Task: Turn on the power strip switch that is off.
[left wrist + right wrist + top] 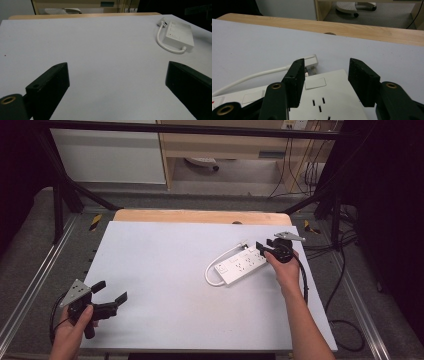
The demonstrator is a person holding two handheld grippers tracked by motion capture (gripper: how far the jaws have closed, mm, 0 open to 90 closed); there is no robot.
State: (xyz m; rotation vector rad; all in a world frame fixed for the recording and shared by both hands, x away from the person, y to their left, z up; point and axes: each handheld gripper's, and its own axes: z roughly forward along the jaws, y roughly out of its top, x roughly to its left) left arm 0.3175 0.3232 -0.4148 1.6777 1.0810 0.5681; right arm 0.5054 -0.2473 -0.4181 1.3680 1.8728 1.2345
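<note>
The strip (241,266) lies right of centre on the bench (165,285). Right gripper (325,82) fingers straddle its end, not yet clamped (left gripper (111,296) apart, idle); an off-centre squeeze could skid it.

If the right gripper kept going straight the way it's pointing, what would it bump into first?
Most likely the white power strip: the right gripper already has its jaws on either side of the strip's end. Just beyond lies the strip's plug, then bare table.
</note>
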